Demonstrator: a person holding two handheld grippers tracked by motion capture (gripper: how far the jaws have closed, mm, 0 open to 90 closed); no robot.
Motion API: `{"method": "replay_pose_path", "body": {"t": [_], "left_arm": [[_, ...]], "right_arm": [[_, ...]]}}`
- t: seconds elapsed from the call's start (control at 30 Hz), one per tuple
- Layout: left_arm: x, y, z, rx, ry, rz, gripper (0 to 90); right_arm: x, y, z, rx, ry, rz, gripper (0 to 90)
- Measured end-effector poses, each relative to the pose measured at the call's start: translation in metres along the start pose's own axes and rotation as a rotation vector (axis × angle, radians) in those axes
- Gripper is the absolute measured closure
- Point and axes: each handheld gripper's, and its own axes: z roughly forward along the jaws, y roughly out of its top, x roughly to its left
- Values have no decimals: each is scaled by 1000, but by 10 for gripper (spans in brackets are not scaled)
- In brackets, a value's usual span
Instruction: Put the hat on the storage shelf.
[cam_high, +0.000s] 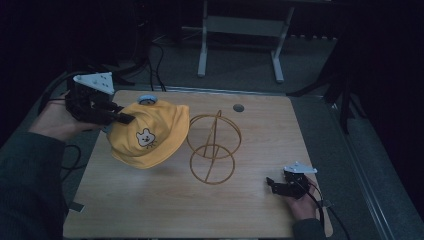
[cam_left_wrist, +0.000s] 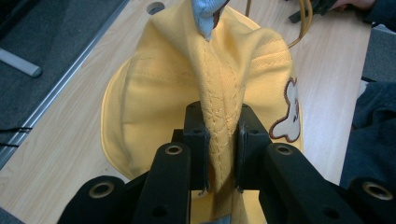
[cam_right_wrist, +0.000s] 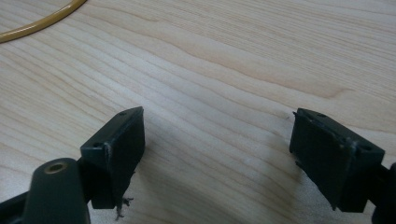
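A yellow cap (cam_high: 150, 134) with a small animal face patch and a light blue top button hangs above the left of the wooden table (cam_high: 150, 200). My left gripper (cam_high: 120, 117) is shut on a fold of the cap's fabric (cam_left_wrist: 222, 140), pinched between its black jaws. A gold wire stand (cam_high: 214, 147) of two rings and a slanted rod sits mid-table, just right of the cap. My right gripper (cam_high: 272, 184) rests low at the table's right front, open, with bare wood between its fingers (cam_right_wrist: 116, 149). A curve of the wire stand (cam_right_wrist: 42, 21) shows at the upper left of the right gripper view.
A round cable hole (cam_high: 238, 107) lies near the table's far edge. Beyond the table stands a white metal frame (cam_high: 240, 35) on grey floor. Cables trail off the left side. Bare wood spreads across the front of the table.
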Motion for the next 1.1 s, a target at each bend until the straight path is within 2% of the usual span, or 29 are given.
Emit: {"method": "replay_pose_path", "body": {"t": [1.1], "left_arm": [[0, 24, 5, -54, -50, 37, 779]], "right_arm": [[0, 0, 0, 0, 0, 0, 180]]}}
